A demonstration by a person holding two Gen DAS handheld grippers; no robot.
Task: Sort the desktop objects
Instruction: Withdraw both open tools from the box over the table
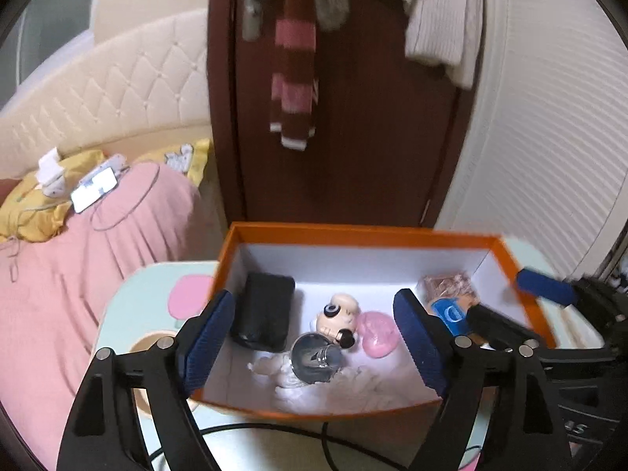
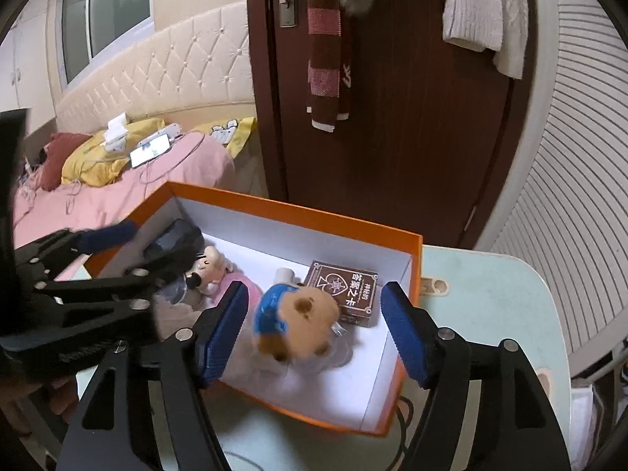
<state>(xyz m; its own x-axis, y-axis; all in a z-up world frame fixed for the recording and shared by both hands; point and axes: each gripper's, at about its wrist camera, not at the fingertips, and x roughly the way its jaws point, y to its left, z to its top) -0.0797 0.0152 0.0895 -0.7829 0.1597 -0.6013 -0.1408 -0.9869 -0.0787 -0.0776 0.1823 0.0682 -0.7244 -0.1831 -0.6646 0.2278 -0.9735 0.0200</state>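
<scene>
An orange box [image 1: 392,232] with a white inside stands on a pale green table [image 1: 129,298]. In it lie a black case [image 1: 263,314], a small doll [image 1: 339,316], a round silver item [image 1: 314,357], a pink toy [image 1: 378,333], white cloth and a brown card box [image 2: 345,290]. My left gripper [image 1: 314,343] hovers open over the box's near left part, nothing between its fingers. My right gripper [image 2: 314,333] is open over the right part. A blurred bear plush in blue [image 2: 294,314] sits between its pads without touching them. Each gripper shows in the other view: right gripper [image 1: 502,298], left gripper [image 2: 157,243].
A bed with a pink blanket [image 1: 78,274], a lit phone [image 1: 96,188] and cables lies left of the table. Behind the box is a dark wooden door [image 1: 373,137] hung with a striped scarf [image 1: 294,59] and sweaters. A black cable [image 1: 274,428] runs along the table's front.
</scene>
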